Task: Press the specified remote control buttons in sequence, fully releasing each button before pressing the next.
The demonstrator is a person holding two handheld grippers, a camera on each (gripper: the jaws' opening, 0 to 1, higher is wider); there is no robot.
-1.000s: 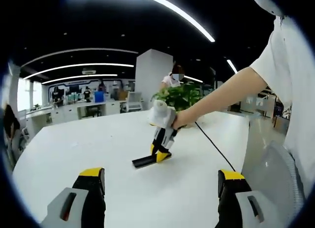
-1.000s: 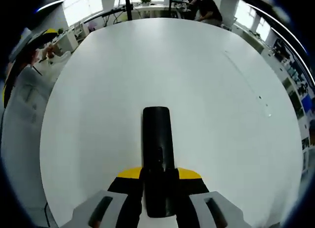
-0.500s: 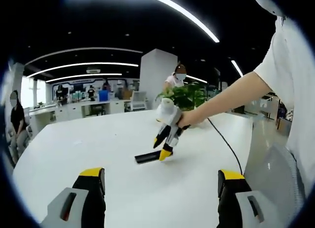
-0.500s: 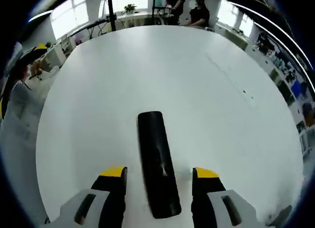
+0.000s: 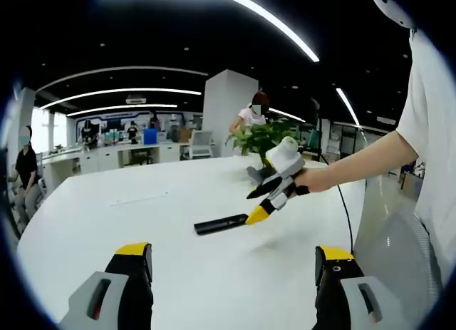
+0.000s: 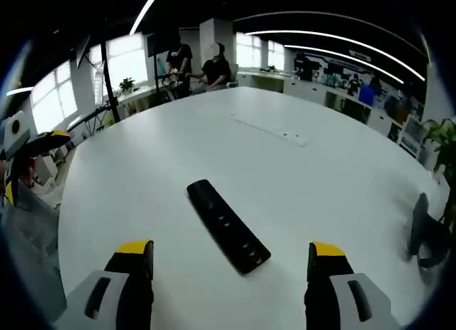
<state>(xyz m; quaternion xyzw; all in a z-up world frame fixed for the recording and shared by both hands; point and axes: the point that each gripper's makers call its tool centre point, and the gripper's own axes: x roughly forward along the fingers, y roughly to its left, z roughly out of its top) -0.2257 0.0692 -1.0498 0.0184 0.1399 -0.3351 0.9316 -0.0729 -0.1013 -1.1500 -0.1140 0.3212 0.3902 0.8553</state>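
Note:
A black remote control [image 6: 228,226] lies flat on the white table [image 6: 142,180], just ahead of my right gripper [image 6: 229,257], whose yellow-tipped jaws stand open on either side of its near end without touching it. From the left gripper view the remote [image 5: 221,224] lies mid-table. A hand holds the right gripper [image 5: 255,204] open and tilted above the remote's right end. My left gripper [image 5: 233,262] is open and holds nothing, well short of the remote. It also appears as the left gripper [image 6: 32,148] at the far left of the right gripper view.
A potted plant [image 5: 260,137] and a dark grey object [image 6: 426,234] stand near the table's far side. A cable runs off the table [image 5: 343,209]. A flush strip [image 6: 274,130] crosses the tabletop. People sit and stand in the office behind. The person's sleeve [image 5: 434,130] fills the right.
The right gripper, shut low over the remote a second ago, has opened, lifted and drawn back. The remote now lies free on the table. The left gripper stays open.

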